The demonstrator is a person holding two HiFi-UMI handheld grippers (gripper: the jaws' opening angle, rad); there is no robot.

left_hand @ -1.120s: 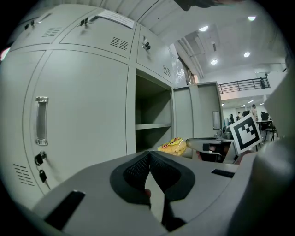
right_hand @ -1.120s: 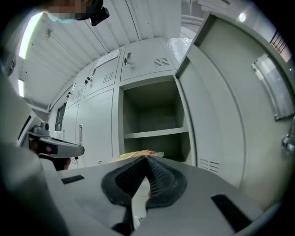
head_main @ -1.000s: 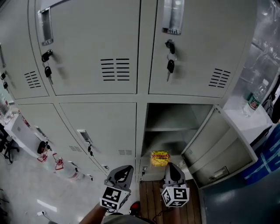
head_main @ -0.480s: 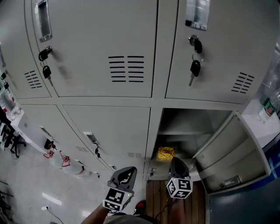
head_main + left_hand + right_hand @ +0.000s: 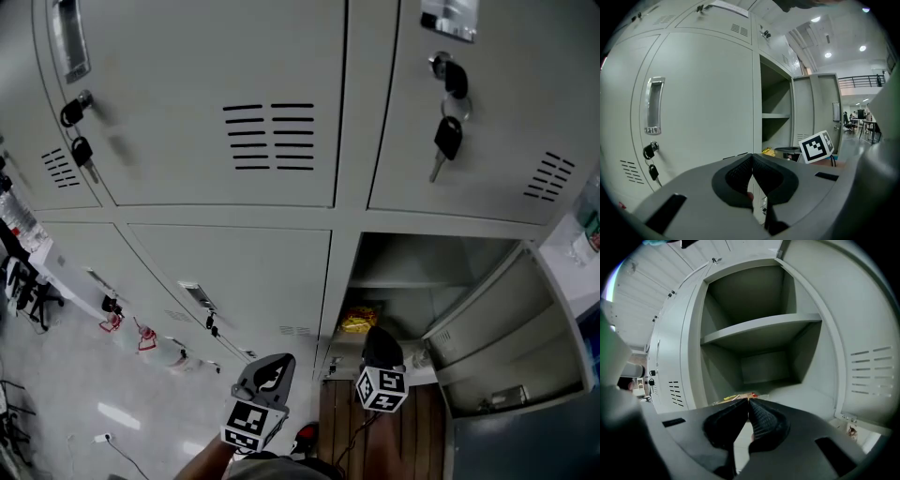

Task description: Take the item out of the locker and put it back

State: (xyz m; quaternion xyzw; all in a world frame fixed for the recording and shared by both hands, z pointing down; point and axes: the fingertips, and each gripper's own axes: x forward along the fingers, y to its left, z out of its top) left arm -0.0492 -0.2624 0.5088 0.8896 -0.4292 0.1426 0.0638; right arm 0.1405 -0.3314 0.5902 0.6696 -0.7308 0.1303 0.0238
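Head view showed the yellow packet lying on the floor of the open locker, under its shelf. The right gripper pointed at the packet from near, its jaws closed with nothing between them. The left gripper was before the neighbouring shut door, its jaws also closed and empty.

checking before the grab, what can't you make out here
Yellow packet, head view: lower edge hidden behind the right tool; print too small to read.
Same packet, right gripper view: only a sliver shows over the shut tool.
Upper door's label, head view: cut by top edge.
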